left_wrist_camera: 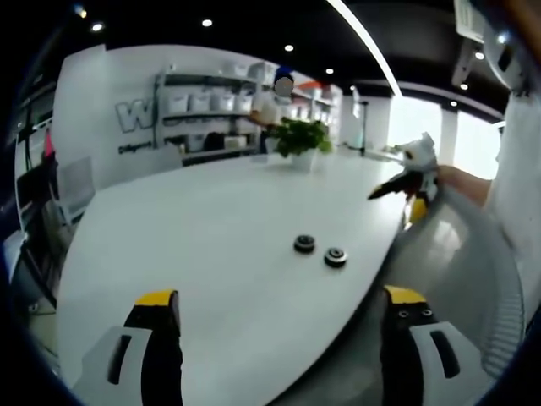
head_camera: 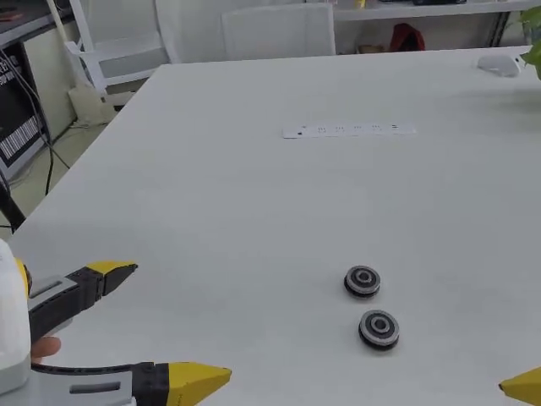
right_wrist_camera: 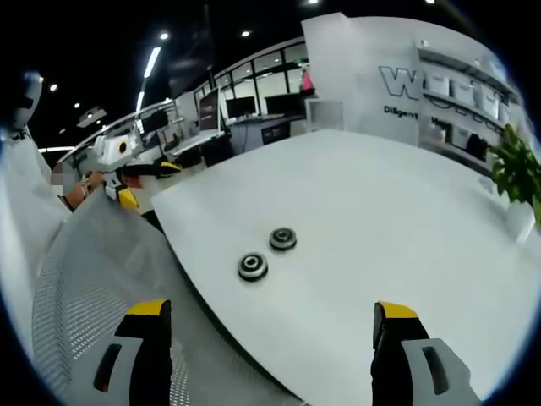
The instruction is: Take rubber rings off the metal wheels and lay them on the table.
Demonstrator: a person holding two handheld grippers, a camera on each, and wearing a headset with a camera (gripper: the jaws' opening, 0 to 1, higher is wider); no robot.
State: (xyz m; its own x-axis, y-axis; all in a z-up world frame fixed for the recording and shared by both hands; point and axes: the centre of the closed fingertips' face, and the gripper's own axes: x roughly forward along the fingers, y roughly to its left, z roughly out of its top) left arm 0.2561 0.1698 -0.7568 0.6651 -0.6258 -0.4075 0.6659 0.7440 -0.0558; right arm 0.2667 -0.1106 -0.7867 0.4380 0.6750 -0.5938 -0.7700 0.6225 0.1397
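Observation:
Two metal wheels with black rubber rings lie flat on the white table, close together near its front edge. The far wheel and the near wheel are both untouched. My left gripper is held open at the lower left, well away from the wheels. At the lower right corner a yellow tip of my right gripper shows; that gripper is open too, off the table's edge. Neither holds anything.
A white power strip lies further back on the table. A small white object and a potted plant stand at the far right end. A white chair is behind the table. A person stands by distant shelves.

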